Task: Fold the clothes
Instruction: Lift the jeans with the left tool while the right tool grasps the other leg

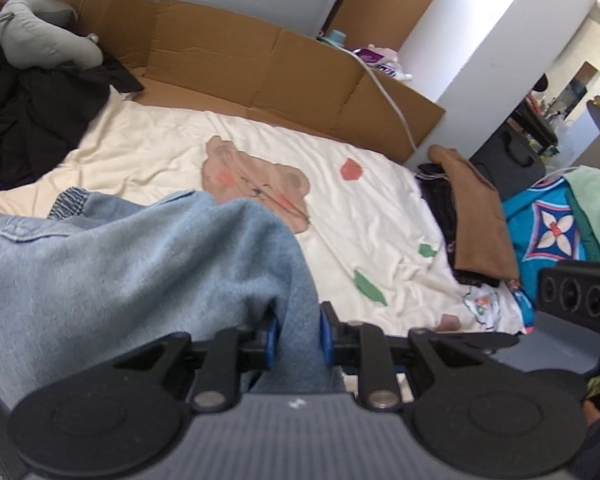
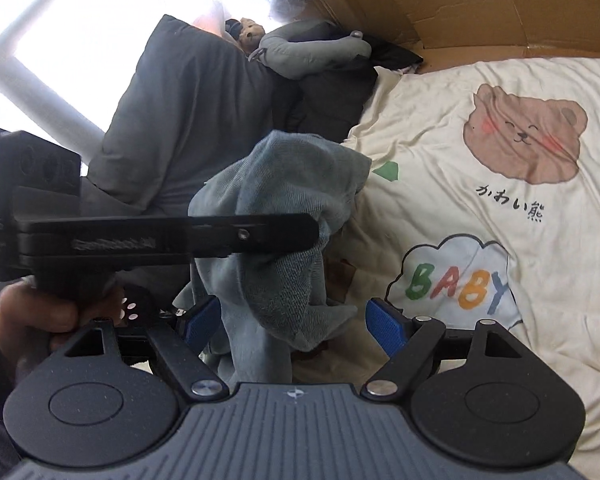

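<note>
Bed [image 1: 180, 148] fills both views, covered by a cream blanket [image 2: 440, 168] printed with a brown bear face [image 2: 524, 136].

Flattened cardboard [image 1: 228, 60] lines the far edge of the bed.

Right view only: a big grey pillow [image 2: 180, 120] against a bright window, a grey neck pillow [image 2: 312, 46] and a small plush bear [image 2: 250, 32] above it.

Left view only: a black garment pile [image 1: 28, 120] at far left; a stack of folded clothes, brown one on top [image 1: 484, 216], at the right edge of the bed; a blue patterned cloth [image 1: 548, 224] beyond it.

Jeans [image 1: 120, 272], pale blue denim, lie bunched on the near side of the bed, one part lifted.

Left gripper [image 1: 299, 334]: fingers clamped on a fold of the jeans. The right view shows it side-on, denim hanging from it.

Right gripper [image 2: 296, 320]: fingers wide apart, denim hanging between them, pads not pressing it.

A hand [image 2: 32, 316] grips the left gripper's handle, right view only.

Writing, right view only: "BABY" [image 2: 456, 284] in coloured letters inside a cloud shape; Japanese characters [image 2: 508, 200] under the bear.
</note>
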### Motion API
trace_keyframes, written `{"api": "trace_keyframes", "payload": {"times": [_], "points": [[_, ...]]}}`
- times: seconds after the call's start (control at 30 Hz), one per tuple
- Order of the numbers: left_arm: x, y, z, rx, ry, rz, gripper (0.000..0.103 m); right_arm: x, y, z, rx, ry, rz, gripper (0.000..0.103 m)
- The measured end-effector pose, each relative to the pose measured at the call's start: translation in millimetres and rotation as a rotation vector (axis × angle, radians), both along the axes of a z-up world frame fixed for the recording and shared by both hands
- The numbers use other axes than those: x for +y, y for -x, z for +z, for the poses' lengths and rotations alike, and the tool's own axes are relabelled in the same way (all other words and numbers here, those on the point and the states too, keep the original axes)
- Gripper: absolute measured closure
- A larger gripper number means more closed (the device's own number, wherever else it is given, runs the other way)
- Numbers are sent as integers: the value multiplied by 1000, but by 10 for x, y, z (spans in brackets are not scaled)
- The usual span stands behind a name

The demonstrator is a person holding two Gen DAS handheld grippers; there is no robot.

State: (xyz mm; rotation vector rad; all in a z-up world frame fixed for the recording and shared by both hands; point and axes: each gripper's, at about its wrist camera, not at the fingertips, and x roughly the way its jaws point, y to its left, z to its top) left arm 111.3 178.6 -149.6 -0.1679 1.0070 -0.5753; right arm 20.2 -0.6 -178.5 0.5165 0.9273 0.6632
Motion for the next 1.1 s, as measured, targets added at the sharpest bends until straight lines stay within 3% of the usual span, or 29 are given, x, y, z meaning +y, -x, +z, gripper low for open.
{"api": "trace_keyframes", "payload": {"times": [0.13, 0.17, 0.2, 0.3, 0.37, 0.6, 0.7, 0.73, 0.8, 1.1], "points": [[-46, 5, 110, 3, 56, 1, 81, 56, -48, -30, -9, -43, -40, 22], [-78, 8, 143, 3, 68, -3, 81, 57, -51, -28, -17, -45, -50, 28], [-113, 21, 176, 4, 77, -12, 81, 57, -54, -25, -25, -47, -60, 47], [-213, 57, 268, 9, 102, -40, 81, 59, -63, -18, -48, -54, -90, 80], [-269, 68, 305, 8, 108, -52, 81, 22, -42, 13, -66, -30, -98, 87], [-382, 10, 245, 40, 122, -73, 75, -253, 52, 49, -59, 38, -184, 91], [-270, 82, 327, 7, 186, -62, 69, -513, 84, 41, -39, 37, -284, 92], [-216, 103, 356, -6, 189, -53, 62, -584, 96, 47, -37, 48, -305, 92], [-115, 123, 352, -19, 162, -41, 52, -672, 102, 55, -36, 68, -311, 92], [449, 120, 46, 31, -11, 161, 52, -947, 165, 151, -47, 162, -404, 92]]}}
